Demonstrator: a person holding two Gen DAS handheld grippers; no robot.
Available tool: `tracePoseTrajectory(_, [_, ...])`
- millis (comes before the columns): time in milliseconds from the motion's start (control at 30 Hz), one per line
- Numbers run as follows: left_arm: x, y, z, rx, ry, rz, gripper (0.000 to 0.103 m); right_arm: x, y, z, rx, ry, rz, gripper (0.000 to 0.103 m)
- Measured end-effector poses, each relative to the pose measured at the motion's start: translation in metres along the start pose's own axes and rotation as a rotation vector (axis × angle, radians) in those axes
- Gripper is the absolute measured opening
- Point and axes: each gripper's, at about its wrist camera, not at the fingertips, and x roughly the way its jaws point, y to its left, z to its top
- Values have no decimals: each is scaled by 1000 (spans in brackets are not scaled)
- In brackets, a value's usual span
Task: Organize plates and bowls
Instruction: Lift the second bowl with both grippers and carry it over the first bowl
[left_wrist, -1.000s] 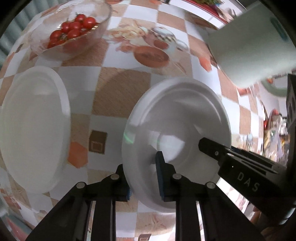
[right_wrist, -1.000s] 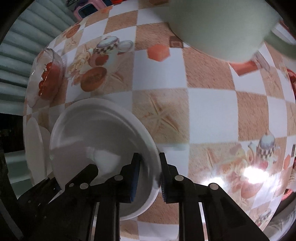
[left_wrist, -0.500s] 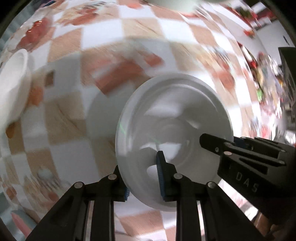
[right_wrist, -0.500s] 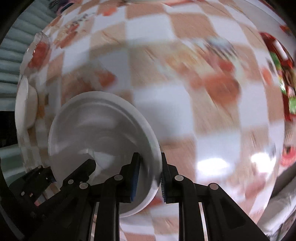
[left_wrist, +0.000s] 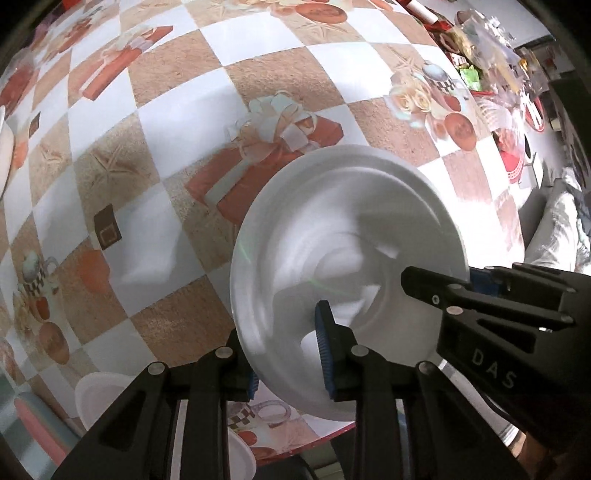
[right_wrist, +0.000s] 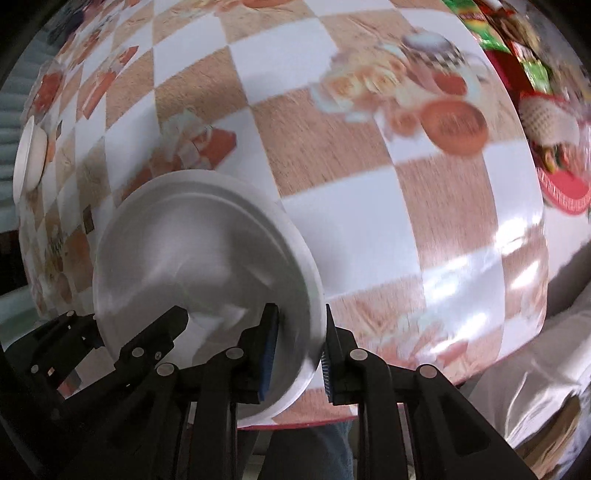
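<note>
Gripping the near rim of a white plate (left_wrist: 343, 236), the left tool (left_wrist: 288, 354) has its jaws opening, one blue pad on the plate's upper face and the other under the rim. The plate sits tilted above the checked bench (left_wrist: 177, 122), ahead of this tool. The right tool (left_wrist: 480, 291) reaches in from the right and takes the plate's opposite rim. A white bowl (left_wrist: 92, 398) lies left of and below the left tool, at the bench edge.

In the right wrist view, the right tool (right_wrist: 297, 347) stands narrow, with the plate (right_wrist: 199, 236) rim between its pads. The left tool (right_wrist: 122, 343) holds the far rim at lower left. A second bowl (right_wrist: 31, 155) rests well away at far left. Red packaging (right_wrist: 546, 122) lies blurred at upper right.
</note>
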Motion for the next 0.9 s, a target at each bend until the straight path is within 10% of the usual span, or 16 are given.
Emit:
tracePoseTrajectory(467, [-16,28,-2,52,-16,121,38,-2,-5,-16,-17,-19,10,22])
tracePoseTrajectory(600, [-10,19,-3,89,-1,103,23,-18,-14,-36,-17,-10,21,22])
tracePoseTrajectory(900, [-4,-16,-20,118,1,129,22,-20,-21,-58,-5,6,3,18])
